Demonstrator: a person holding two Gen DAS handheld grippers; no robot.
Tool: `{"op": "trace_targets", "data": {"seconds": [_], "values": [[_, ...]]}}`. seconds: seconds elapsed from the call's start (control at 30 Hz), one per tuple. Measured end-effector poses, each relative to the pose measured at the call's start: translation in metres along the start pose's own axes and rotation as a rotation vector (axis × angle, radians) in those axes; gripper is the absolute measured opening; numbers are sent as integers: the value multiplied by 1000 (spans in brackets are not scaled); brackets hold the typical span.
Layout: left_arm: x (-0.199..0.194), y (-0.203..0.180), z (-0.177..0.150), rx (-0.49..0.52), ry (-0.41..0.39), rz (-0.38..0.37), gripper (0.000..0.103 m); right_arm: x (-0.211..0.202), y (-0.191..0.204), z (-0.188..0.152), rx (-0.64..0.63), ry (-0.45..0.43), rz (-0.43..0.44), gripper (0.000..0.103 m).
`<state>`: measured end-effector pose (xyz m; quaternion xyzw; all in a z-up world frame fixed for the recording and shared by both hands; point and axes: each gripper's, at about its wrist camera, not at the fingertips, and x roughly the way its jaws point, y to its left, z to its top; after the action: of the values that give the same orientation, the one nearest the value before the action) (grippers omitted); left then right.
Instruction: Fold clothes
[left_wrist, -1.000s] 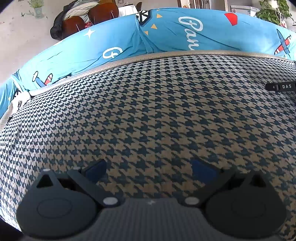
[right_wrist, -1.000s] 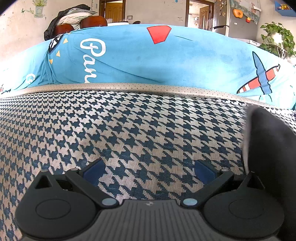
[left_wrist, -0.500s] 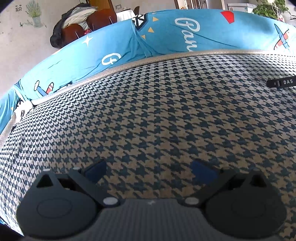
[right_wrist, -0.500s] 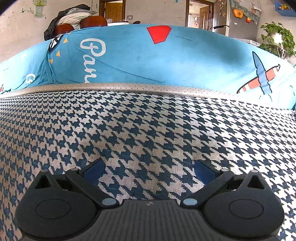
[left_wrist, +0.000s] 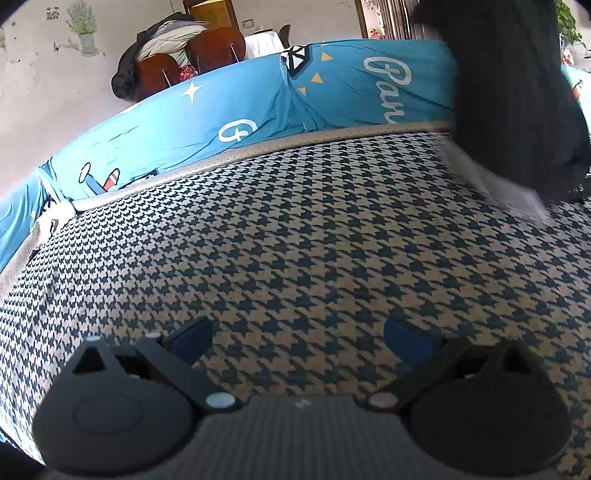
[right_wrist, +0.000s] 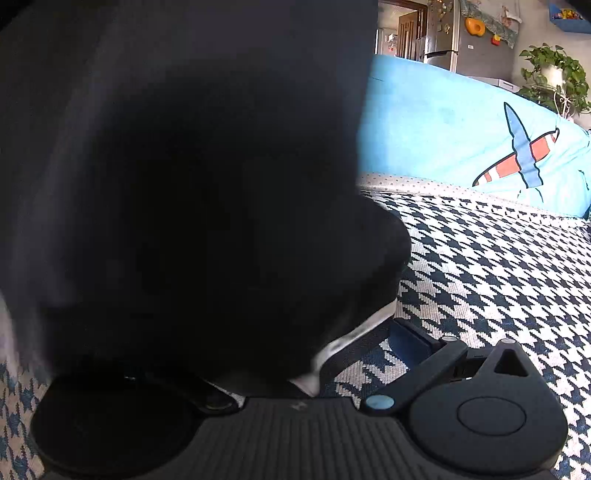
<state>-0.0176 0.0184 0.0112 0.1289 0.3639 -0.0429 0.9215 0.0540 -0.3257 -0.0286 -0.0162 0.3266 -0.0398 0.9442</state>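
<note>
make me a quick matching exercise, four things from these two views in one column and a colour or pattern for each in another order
Things:
1. garment
2. bed cover
3. pillow
4. potted plant

Colours or patterns:
A. bright blue with cartoon planes
B. green leaves
C. black with a white edge
D. dark and pale houndstooth check

Pairs: 1-C, 2-D, 3-A, 4-B
</note>
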Motion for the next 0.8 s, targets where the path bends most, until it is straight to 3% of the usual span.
{"op": "trace_targets", "data": {"seconds": [0.8], "values": [[-8,-17,-12,20,-28,-7,103,0,3,-1,-2,-1,1,103]]}}
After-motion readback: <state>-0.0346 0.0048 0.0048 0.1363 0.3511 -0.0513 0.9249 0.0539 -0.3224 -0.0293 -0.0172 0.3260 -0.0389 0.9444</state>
